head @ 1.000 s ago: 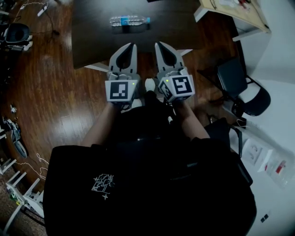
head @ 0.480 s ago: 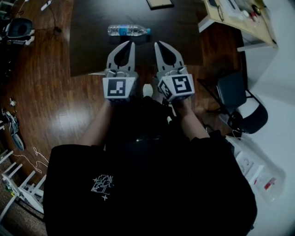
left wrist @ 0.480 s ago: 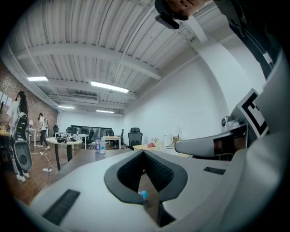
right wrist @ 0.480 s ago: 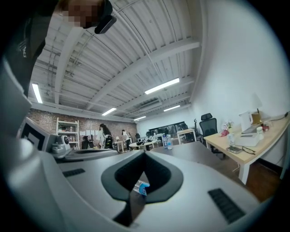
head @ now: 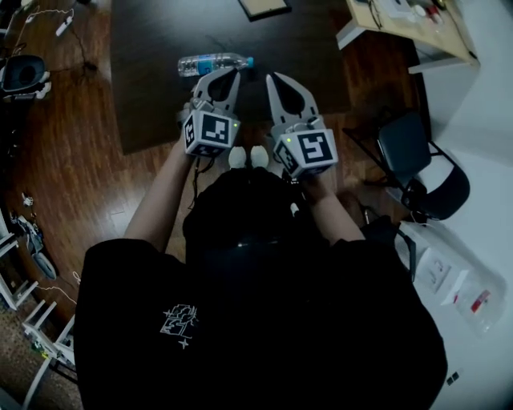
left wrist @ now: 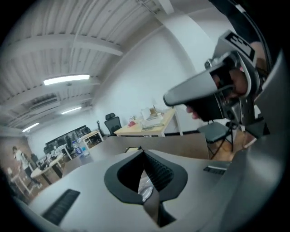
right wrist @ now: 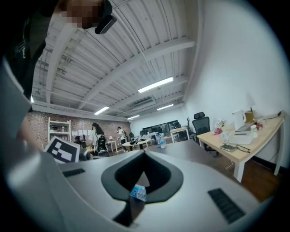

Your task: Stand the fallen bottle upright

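Clear plastic, one bottle lay on its side on the dark table, blue cap pointing right, in the table's left half and back from its near edge. Two grippers hung over that near edge, side by side and apart. The left gripper had its tips just near of the bottle; whether they touched could not be told. The right gripper sat to its right. Both had jaws pressed together, gripping nothing. One dark frame lay at the table's far edge, with bare tabletop right of the bottle. One black chair and one pale desk stood off right on the wood floor.
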A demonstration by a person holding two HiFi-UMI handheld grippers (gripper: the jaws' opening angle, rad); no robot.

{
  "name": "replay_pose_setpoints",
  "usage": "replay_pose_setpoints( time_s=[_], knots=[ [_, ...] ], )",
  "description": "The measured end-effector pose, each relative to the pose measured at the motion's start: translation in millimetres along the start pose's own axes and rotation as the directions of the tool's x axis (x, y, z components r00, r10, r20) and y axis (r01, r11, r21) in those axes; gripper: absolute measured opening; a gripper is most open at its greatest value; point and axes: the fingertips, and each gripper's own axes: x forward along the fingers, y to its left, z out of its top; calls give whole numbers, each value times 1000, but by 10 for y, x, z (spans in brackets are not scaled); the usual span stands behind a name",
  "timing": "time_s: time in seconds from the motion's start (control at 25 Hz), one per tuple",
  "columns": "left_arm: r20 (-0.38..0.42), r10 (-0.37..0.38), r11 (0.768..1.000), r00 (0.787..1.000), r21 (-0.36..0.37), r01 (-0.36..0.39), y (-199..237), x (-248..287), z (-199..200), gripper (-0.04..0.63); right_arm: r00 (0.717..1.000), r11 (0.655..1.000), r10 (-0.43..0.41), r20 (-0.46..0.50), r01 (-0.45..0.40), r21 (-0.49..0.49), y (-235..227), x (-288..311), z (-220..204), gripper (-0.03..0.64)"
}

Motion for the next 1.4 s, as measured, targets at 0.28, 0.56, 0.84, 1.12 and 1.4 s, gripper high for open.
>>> replay_pose_setpoints(
  time_s=[0.28, 0.56, 0.84, 1.12, 1.4],
  knots=[
    [-225, -141, 888, 964, 401, 224, -289, 649, -449, 2, 998, 999, -54, -8, 54, 7, -124, 75, -34, 12],
    [-345, -186, 846, 920, 421, 328, -415, 1046, -754, 135, 995, 995, -95, -22, 95, -8, -264, 76, -56, 12],
    [-540, -242, 777, 806, 390, 495, -589, 1176, -1144, 275, 994, 994, -103, -34, 102, -30, -353, 136, -134, 12],
    [-597, -216, 740, 773, 416, 528, -623, 1323, -1288, 275, 985, 988, -140, -97, 132, -81, -549, 461, -292, 12],
    [-669, -204, 706, 715, 405, 580, -627, 1449, -1436, 275, 987, 990, -137, -81, 134, -48, -722, 473, -292, 12]
  ],
)
